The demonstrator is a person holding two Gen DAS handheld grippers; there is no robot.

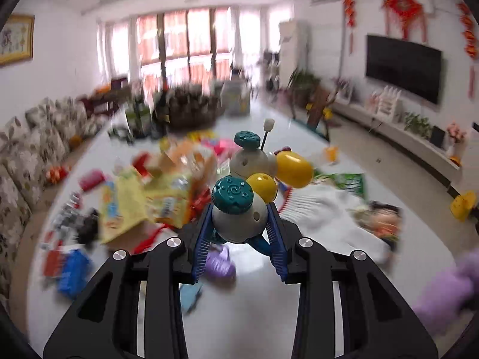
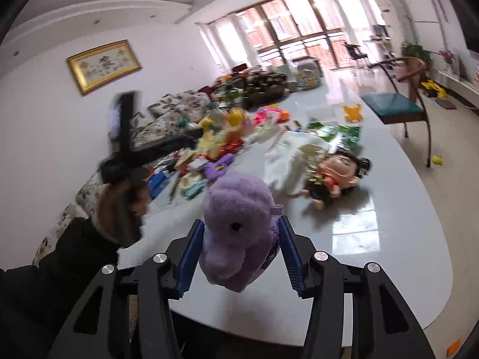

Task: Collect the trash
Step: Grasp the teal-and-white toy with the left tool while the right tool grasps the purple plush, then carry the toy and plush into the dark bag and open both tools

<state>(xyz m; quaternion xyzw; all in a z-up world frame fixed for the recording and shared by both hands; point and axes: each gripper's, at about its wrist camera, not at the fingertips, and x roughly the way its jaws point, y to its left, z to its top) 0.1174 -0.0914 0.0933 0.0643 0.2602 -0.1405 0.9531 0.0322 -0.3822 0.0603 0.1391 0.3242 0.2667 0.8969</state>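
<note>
Above the pale glossy surface (image 2: 389,239), both tools carry loads, lifted clear.

Left tool (image 1: 239,224): blue ribbed fingers (image 1: 201,248) clamped on the lowest white ball of a plastic ball-and-rod toy with teal caps and yellow balls (image 1: 248,185). Toy's long axis runs up and away toward 1 o'clock from the jaws; a thin rod with a white tip stands at its far end.

Right tool (image 2: 239,254): closed on a purple fuzzy plush toy (image 2: 236,227), squeezed at its sides, head hanging toward the camera.

Trash lies ahead of both. Heap of yellow and red wrappers and packets (image 1: 155,197) sits at 10 to 11 o'clock from the left tool, near. Green foil snack bag (image 1: 350,182) at 1 o'clock, beside crumpled white cloth (image 1: 323,212). Dark-haired doll (image 2: 332,176) lies on its side at 1 o'clock from the right tool.

Judgement: left tool is nearer the heap, but neither can take trash until its toy is set down.

Pose: both held roughly level, pointing along the surface's length. Left view is motion-blurred; no bin visible.
</note>
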